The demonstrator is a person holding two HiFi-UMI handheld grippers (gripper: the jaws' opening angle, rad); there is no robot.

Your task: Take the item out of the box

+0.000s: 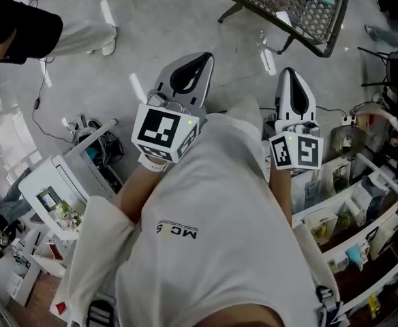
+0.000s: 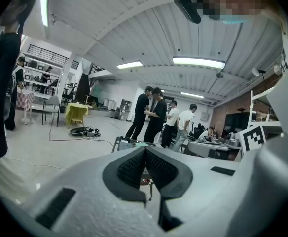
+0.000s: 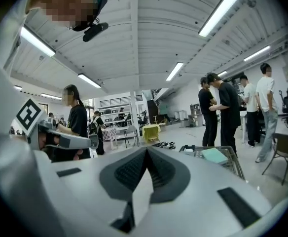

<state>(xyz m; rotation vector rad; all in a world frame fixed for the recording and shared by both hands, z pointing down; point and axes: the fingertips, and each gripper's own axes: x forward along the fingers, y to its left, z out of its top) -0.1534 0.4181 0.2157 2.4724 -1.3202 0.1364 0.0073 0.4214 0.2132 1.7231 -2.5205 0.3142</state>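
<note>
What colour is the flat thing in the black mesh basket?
Pale teal flat pad, clearest in the right gripper view.

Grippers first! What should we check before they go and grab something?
1. White left gripper empty: ok, jaws together on nothing.
2. White right gripper empty: ok, jaws together on nothing.
3. Jaws open for grabbing: not ok, both shut.
4. Box in view: cannot tell; only a black wire basket stands ahead on the grey floor.
5. Flat teal item within reach: not ok, it lies in the basket, well apart from both grippers.
</note>
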